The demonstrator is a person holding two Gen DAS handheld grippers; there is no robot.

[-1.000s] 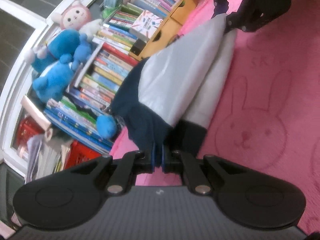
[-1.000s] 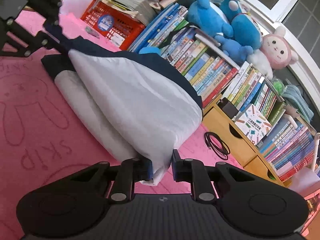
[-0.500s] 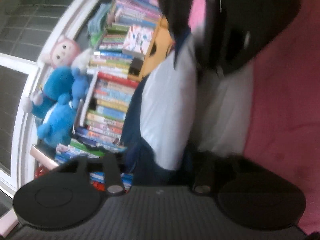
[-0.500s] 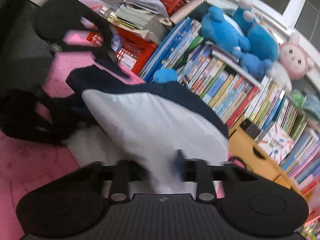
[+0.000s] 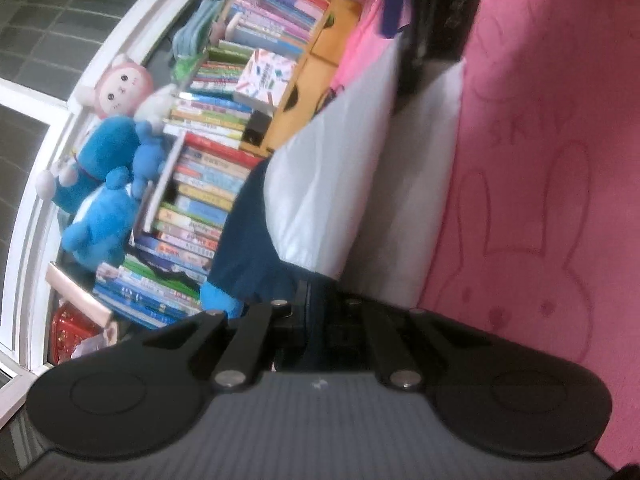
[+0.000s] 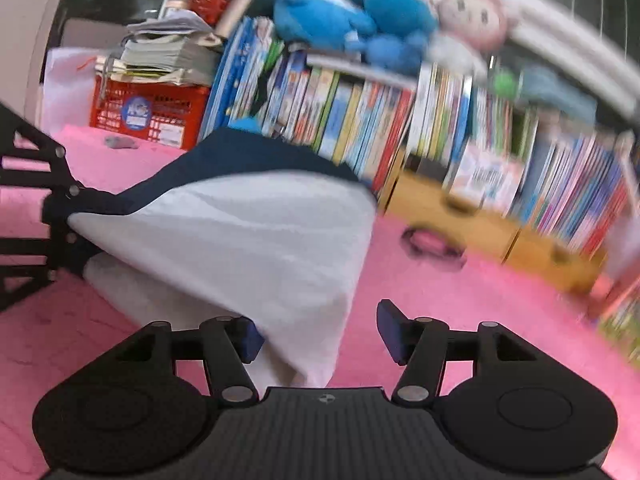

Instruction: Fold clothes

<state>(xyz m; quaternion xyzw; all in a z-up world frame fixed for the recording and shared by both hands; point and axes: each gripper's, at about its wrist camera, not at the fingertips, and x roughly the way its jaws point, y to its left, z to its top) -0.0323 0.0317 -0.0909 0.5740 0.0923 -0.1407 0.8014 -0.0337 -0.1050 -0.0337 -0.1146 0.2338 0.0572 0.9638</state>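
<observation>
- At the far left of my left wrist view I count two blue plush toys (image 5: pixel 100 200) and one pink plush doll (image 5: pixel 120 88) stacked against the white window frame (image 5: pixel 36 184).
- Next to them runs one long row of books (image 5: pixel 208 184), with one red basket (image 5: pixel 68 332) at its low end.
- One garment (image 5: pixel 320 184), white with a navy end, lies in two layers on the pink rabbit-print mat (image 5: pixel 540 200).
- My left claw (image 5: pixel 320 312) is clamped on the garment's navy edge, fingers pressed together.
- In my right wrist view the left claw (image 6: pixel 60 216) shows at the left edge, pinching the navy corner.
- The garment (image 6: pixel 248 240) drapes from there down toward my camera.
- My right claw (image 6: pixel 316 332) stands spread wide; its two blue pads (image 6: pixel 390 332) grip nothing, and the white corner hangs loose between them, by the left pad.
</observation>
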